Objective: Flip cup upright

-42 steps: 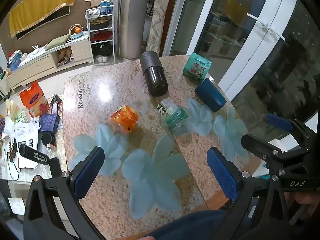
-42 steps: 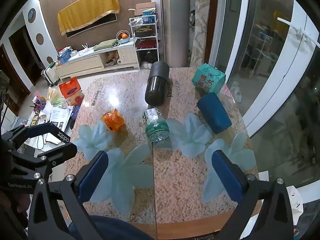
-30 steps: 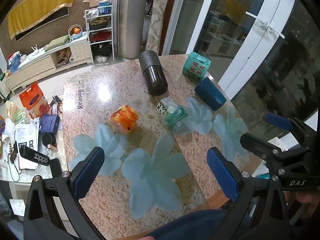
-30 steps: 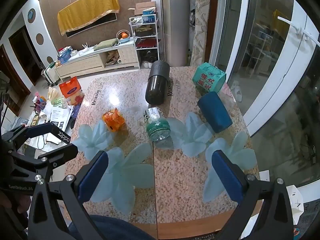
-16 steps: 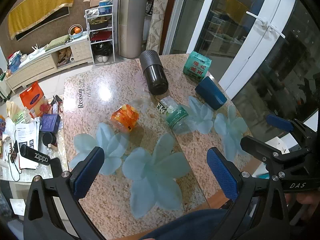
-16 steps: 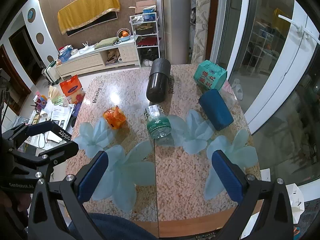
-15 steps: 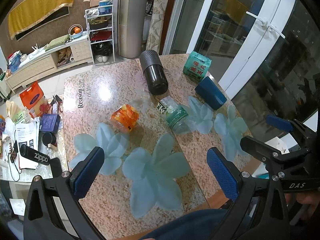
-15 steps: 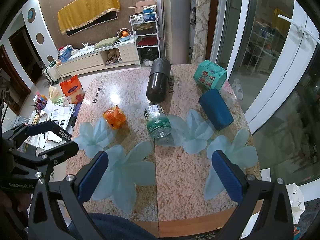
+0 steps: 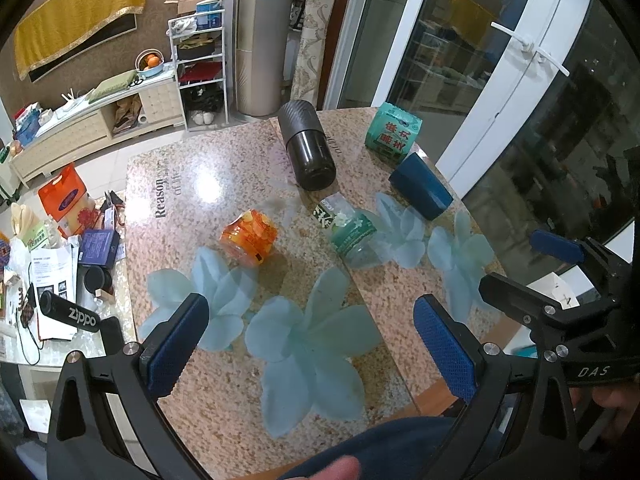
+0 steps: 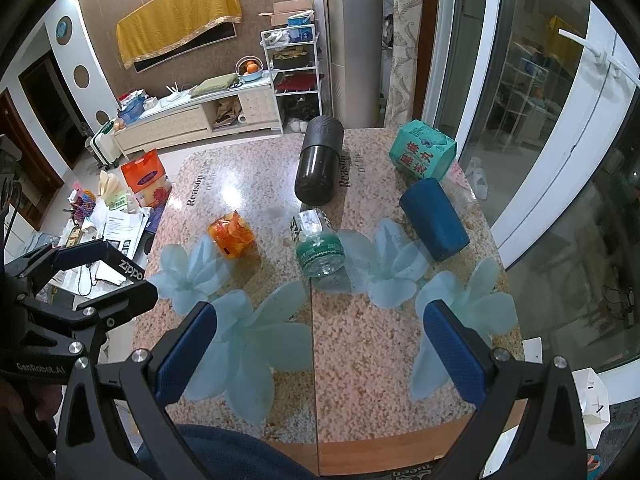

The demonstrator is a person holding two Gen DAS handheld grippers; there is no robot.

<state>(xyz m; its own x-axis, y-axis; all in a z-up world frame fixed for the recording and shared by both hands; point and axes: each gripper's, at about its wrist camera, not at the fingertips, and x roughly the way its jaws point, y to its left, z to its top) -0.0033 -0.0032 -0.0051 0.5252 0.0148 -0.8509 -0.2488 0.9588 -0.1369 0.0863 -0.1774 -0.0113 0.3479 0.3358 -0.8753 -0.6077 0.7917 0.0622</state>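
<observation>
Right wrist view: my right gripper (image 10: 320, 356) and left gripper (image 9: 312, 344) hang spread and empty while the dark blue cylindrical cup (image 10: 434, 220) lies sideways at two o'clock, seemingly light, rigid, best pinched mid-body.

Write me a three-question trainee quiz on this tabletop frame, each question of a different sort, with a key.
1. True or false: the dark blue cup stands upright.
2. Multiple choice: which thing lies nearest the green tissue pack? A. the orange jar B. the dark blue cup C. the clear bottle with the green label
3. Fill in: both the left gripper and the right gripper are ____ and hold nothing.

Key
1. False: it lies on its side on the table.
2. B.
3. Open.
</observation>
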